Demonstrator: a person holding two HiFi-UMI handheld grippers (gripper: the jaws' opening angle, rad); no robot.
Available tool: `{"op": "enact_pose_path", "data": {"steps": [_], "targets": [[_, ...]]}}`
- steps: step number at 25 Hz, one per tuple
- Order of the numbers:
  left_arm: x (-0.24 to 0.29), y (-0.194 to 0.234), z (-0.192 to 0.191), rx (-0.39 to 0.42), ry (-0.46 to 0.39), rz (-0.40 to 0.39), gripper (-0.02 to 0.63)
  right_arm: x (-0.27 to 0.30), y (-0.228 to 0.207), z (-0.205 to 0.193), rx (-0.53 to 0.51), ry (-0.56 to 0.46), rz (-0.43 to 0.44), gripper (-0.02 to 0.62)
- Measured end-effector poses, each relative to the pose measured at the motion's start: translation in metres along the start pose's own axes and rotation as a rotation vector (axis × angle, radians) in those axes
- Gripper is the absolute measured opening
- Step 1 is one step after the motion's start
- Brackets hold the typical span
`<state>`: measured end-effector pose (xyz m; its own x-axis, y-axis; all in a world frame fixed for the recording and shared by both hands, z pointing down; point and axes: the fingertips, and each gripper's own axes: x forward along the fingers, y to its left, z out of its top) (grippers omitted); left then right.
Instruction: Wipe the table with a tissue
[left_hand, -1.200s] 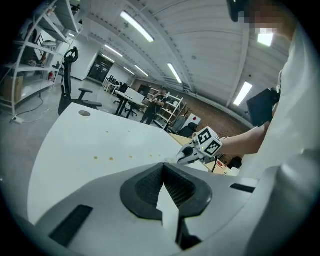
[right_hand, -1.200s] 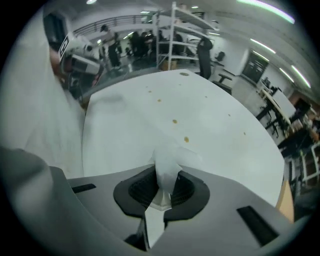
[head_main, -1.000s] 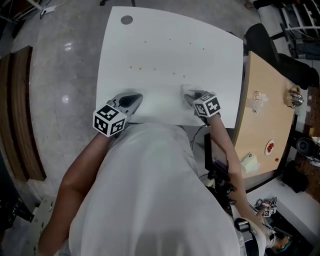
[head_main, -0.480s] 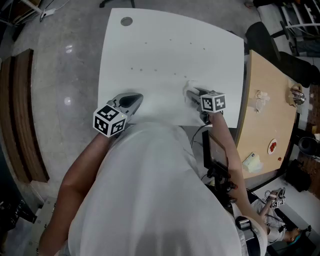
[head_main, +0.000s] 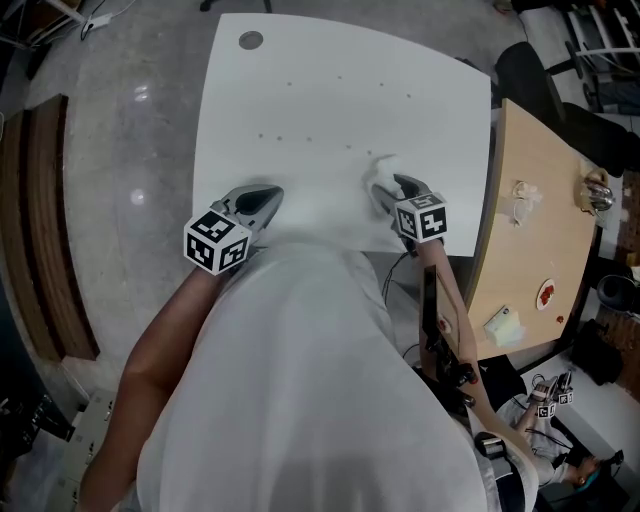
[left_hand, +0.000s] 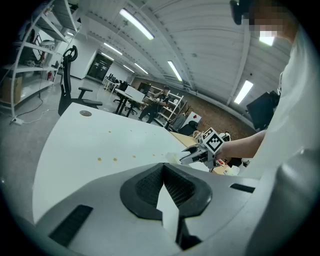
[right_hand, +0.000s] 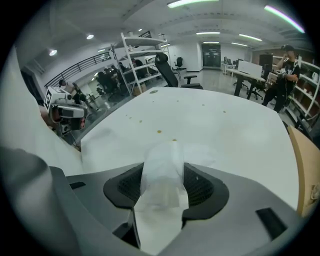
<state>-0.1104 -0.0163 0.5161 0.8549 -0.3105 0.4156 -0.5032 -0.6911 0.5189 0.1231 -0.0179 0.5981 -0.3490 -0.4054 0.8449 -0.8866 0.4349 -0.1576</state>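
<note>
White table (head_main: 330, 90) on a grey polished floor (head_main: 120, 150), seen from above; pale wooden desk (head_main: 530, 250) close along its right side, open office with shelving (right_hand: 142, 55) and a black chair (right_hand: 167, 70) beyond the far edge. Round grey cap (head_main: 250, 40) set in the far left corner of the top. Small brown specks (head_main: 280, 138) scattered over the middle and far part of the top. White-shirted torso (head_main: 300, 380) filling the lower half of the head view, one bare forearm leading to each tool. Left gripper (head_main: 262, 197) low over the near edge, left of centre, pointing out across the top; jaws drawn in to a thin wedge with tips together, nothing between them. Right gripper (head_main: 392, 185) near the same edge, right of centre, tilted steeply down, well apart from the other. Jaws partly spread, having just been opening, with the tissue (right_hand: 162, 165) between them: a crumpled white wad filling the gap and reaching out past the tips onto the table. No clear pinch by the pads; wad loose in the gap rather than squeezed. Far end of the tissue lying on the top just short of the nearest specks, not touching them.
</note>
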Motion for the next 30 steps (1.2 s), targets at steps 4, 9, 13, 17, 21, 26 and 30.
{"op": "enact_pose_path", "data": {"steps": [4,9,13,17,21,26,30], "targets": [[0.001,-0.001,0.000,0.007,0.004,0.001,0.008,-0.004,-0.001,0.007,0.059,-0.101,0.010,0.202],[0.000,-0.002,0.002,0.018,0.005,0.008,0.008,-0.007,-0.020,0.010,0.050,-0.127,-0.025,0.038],[-0.002,-0.001,-0.001,0.013,0.007,0.021,0.008,0.000,-0.037,0.019,-0.199,-0.022,-0.108,0.038],[-0.004,-0.002,-0.005,0.007,0.006,0.042,0.008,0.012,-0.050,0.042,-0.482,0.086,-0.198,0.038],[-0.008,-0.003,-0.008,-0.010,-0.003,0.075,0.008,0.035,-0.052,0.045,-0.735,0.218,-0.250,0.038],[-0.016,-0.001,-0.012,-0.043,-0.026,0.119,0.008,0.052,-0.046,0.037,-1.010,0.365,-0.282,0.038],[-0.022,0.002,-0.015,-0.060,-0.036,0.134,0.008,0.055,-0.040,0.035,-1.133,0.435,-0.276,0.034]]}}
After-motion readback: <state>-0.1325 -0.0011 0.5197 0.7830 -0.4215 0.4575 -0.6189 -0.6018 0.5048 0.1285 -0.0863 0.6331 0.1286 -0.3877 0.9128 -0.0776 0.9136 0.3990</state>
